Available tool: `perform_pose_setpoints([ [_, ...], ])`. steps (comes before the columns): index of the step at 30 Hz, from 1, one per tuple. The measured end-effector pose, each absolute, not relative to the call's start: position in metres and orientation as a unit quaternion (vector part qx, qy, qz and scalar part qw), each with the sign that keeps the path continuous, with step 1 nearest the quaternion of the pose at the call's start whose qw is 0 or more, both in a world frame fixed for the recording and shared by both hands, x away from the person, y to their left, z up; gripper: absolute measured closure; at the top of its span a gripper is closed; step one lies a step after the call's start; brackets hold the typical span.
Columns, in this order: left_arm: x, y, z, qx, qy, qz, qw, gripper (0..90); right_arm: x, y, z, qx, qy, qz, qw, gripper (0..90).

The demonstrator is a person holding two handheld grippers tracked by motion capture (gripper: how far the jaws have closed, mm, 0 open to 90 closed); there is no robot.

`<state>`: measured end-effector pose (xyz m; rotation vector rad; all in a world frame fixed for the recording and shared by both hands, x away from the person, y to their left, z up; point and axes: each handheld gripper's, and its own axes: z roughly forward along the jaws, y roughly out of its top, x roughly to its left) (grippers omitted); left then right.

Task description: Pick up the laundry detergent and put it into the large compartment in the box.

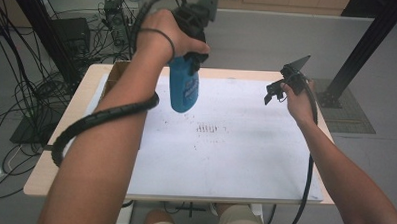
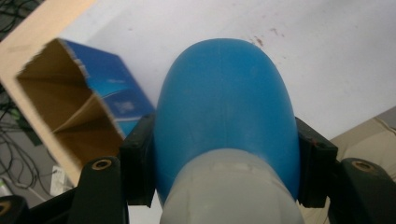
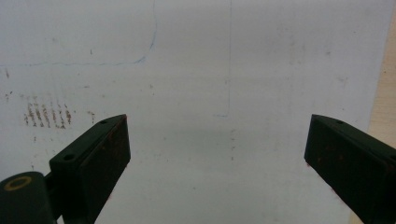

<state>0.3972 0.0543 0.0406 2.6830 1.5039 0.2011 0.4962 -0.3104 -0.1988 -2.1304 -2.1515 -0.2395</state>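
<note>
My left gripper (image 1: 191,59) is held high over the table's back left, shut on a blue bottle (image 1: 184,89) near its top. The bottle hangs bottom-down, clear of the white board (image 1: 225,153). In the left gripper view, my left gripper (image 2: 224,163) has its black pads (image 2: 137,165) pressed on both sides of the blue bottle (image 2: 224,107), whose pale neck is nearest the camera. My right gripper (image 1: 274,92) hovers over the board's back right. In the right gripper view, my right gripper (image 3: 215,154) stands open, with bare board (image 3: 210,70) between its jaws.
An open cardboard box (image 2: 74,107) with a blue printed side sits at the table's back left corner (image 1: 115,71). Faint brown marks (image 1: 206,128) dot the board's middle. Cables and black frame posts (image 1: 369,43) surround the table.
</note>
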Motion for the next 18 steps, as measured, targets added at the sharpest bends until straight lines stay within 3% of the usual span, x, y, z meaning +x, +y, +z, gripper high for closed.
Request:
perform_pose_setpoints([
  [18, 0.403, 0.146, 0.124, 0.789, 0.603, 0.1, 0.053, 37.8, 0.497, -0.295, -0.191, -0.693, -0.715, -0.076, 0.045, 7.0],
])
